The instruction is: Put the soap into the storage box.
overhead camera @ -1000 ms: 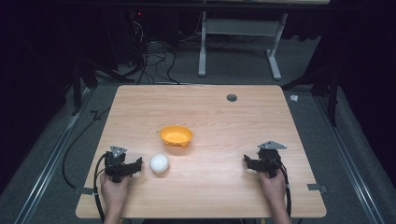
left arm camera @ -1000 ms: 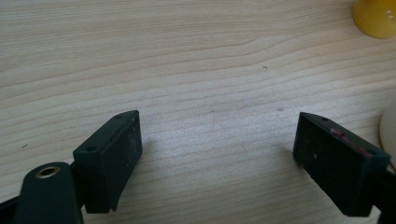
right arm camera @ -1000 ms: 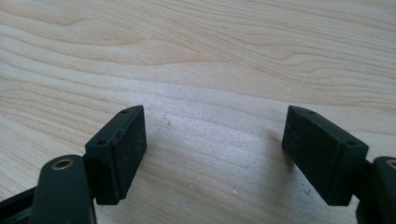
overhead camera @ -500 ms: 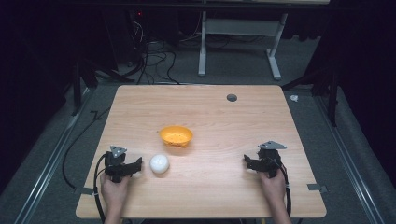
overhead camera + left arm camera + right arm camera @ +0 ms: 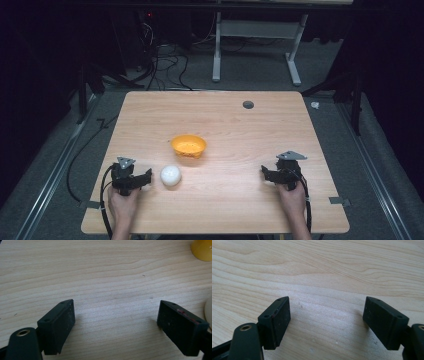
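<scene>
The left gripper (image 5: pixel 146 179), jaws wide, having just been opening, and empty, rests just left of the white ball (image 5: pixel 170 175) (orange bowl (image 5: pixel 188 145) beyond). Centre the ball before closing. The right gripper (image 5: pixel 265 173) sits open, empty.

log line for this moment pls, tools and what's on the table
left tool: open, jaws just opening, beside white ball | right tool: open, nothing between jaws | orange bowl: mid table, untouched

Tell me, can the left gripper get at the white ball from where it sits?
Probably yes. The left gripper sits beside the white ball with bare table between them; its jaws have just been opening, nothing in them. The orange bowl stands farther back, clear of that path.
</scene>
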A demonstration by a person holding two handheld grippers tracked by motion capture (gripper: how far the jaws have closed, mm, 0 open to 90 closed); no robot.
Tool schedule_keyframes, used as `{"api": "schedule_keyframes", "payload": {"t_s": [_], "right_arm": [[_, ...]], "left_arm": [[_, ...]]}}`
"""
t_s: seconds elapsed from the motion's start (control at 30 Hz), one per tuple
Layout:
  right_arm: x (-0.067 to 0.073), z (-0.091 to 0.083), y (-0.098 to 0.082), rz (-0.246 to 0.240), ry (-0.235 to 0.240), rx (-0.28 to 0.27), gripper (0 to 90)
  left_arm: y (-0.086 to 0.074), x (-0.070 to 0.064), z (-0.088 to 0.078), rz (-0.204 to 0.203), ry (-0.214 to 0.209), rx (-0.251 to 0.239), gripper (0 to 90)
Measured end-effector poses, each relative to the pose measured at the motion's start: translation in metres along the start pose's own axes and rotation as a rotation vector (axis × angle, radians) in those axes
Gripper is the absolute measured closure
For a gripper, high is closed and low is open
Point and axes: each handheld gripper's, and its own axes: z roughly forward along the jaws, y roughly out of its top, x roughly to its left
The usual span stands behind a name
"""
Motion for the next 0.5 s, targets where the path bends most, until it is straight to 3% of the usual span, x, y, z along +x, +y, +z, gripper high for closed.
{"api": "schedule_keyframes", "payload": {"t_s": [0.37, 0.5], "right_arm": [[0.0000, 0.0001, 0.0001, -0.002, 0.002, 0.000, 22.9], [0.0000, 0.0001, 0.0001, -0.003, 0.002, 0.000, 22.9]], "left_arm": [[-0.0001, 0.0016, -0.0026, 0.001, -0.040, -0.021, 17.0], [0.0015, 0.0027, -0.0072, -0.034, -0.080, -0.049, 16.8]]}}
